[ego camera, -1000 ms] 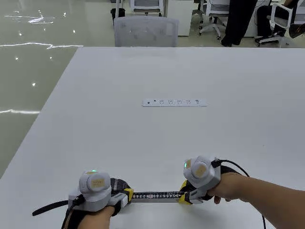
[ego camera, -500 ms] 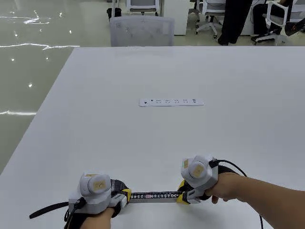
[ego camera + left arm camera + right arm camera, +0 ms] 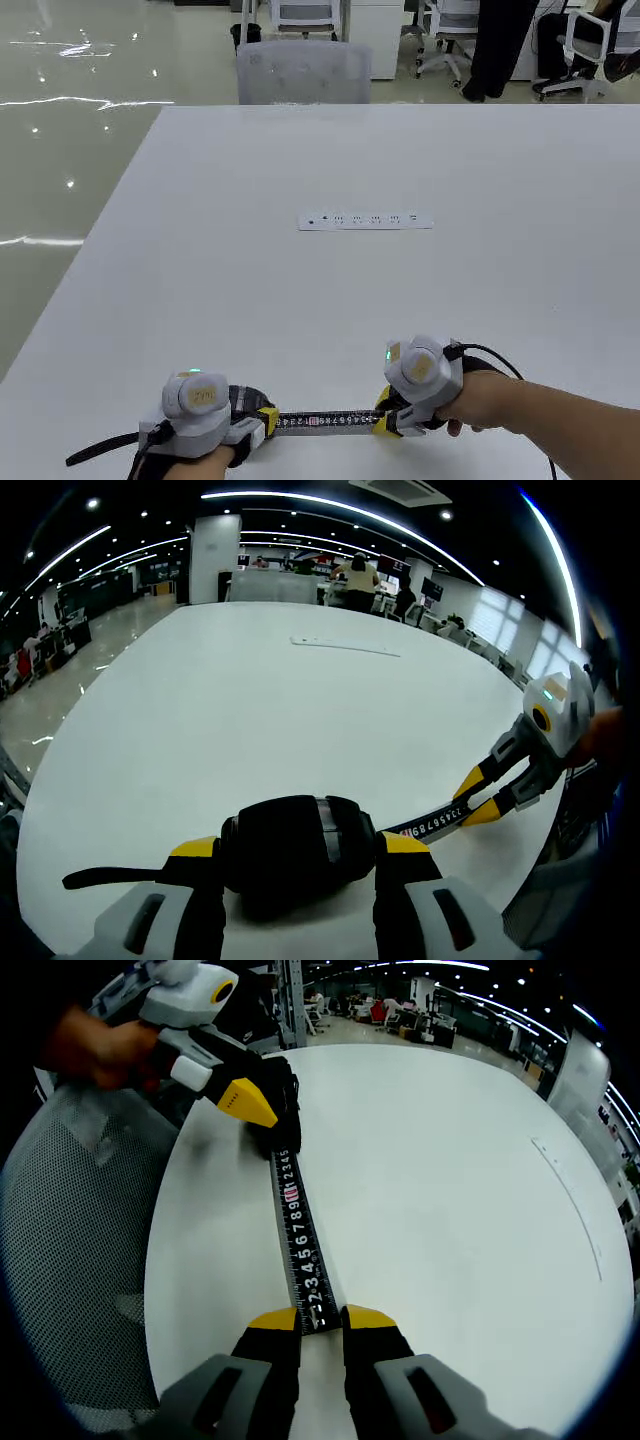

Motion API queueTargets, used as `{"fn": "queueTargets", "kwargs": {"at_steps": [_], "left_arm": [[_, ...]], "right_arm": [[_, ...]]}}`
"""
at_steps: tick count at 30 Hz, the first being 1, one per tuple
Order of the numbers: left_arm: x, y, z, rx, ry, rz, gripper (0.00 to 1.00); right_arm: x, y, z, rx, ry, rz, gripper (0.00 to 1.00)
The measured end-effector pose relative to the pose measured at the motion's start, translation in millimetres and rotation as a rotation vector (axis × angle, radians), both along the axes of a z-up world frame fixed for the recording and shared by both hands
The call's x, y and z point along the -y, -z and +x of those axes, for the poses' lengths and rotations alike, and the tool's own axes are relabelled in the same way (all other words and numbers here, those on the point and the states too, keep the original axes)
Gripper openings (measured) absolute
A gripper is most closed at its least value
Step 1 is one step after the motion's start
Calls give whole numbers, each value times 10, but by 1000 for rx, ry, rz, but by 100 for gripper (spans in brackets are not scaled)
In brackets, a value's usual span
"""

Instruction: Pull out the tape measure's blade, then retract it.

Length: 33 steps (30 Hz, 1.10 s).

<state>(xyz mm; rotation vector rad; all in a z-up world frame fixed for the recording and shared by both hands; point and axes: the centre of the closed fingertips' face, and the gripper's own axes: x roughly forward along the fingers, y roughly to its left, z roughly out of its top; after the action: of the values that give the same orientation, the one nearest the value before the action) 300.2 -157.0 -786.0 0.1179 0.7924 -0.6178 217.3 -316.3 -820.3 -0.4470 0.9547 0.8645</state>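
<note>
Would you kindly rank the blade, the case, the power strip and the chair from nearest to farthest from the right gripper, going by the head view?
1. The blade, its end held in the right gripper's fingers.
2. The case, to the left, in the left gripper.
3. The power strip, ahead on the table.
4. The chair, past the table's far edge.

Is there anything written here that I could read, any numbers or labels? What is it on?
"2 3 4 5 6 7 8 9", a blurred red figure, then "1 2 3 4 5": on the tape measure's blade, right gripper view.
On the power strip: markings too small to read.
Blade digits in the head view: too small to read.
</note>
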Motion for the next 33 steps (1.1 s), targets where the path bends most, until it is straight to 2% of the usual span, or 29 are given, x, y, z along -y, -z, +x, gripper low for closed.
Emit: {"fn": "queueTargets", "kwargs": {"at_steps": [17,33], "left_arm": [[9,0,-1,-14,7,-4,56],[7,2,-6,-21,9,-6,56]], "right_arm": [[-169,1,65,3,-10,17,14],[-420,7,179,15,-27,33,14]]}}
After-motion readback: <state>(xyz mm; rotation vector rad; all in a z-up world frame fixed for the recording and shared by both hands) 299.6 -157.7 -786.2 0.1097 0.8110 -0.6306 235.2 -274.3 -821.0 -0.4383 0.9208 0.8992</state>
